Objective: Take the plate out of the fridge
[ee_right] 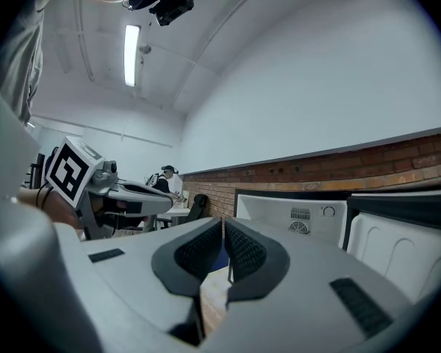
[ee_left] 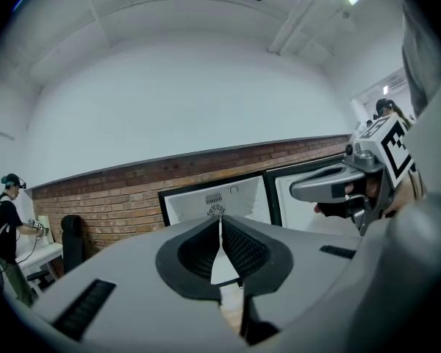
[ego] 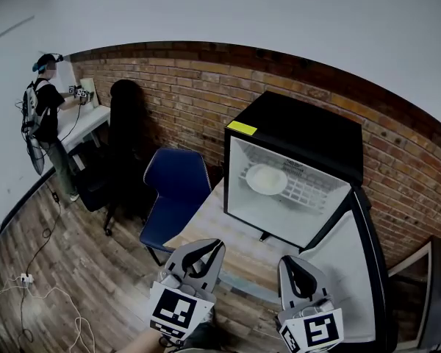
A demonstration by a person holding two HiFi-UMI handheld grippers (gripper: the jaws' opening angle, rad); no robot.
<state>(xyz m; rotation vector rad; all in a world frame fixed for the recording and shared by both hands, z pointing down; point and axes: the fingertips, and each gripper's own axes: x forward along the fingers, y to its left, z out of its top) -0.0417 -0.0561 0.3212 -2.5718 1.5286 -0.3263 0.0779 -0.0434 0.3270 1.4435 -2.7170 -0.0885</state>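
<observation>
Room: brick wall [ego: 184,87] behind, plank floor [ego: 81,271] below.
Table [ego: 242,248]: carries the fridge [ego: 301,127], its door [ego: 345,271] swung open to the right.
Plate [ego: 266,179]: on the wire shelf inside the fridge.
Left edge: blue chair [ego: 175,190] just beside it.
Claws: my left claw [ee_left: 220,223] and right claw [ee_right: 223,226] — both pressed together, empty — held low at the table's near edge.

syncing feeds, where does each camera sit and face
Head view: on the person's head, steeply down at the open fridge holding the plate; left gripper and right gripper below.
Left gripper view: rides the left gripper, along shut jaws toward the fridge; right gripper at right.
Right gripper view: rides the right gripper, along shut jaws; left gripper at left.
Shared: all see the fridge.
</observation>
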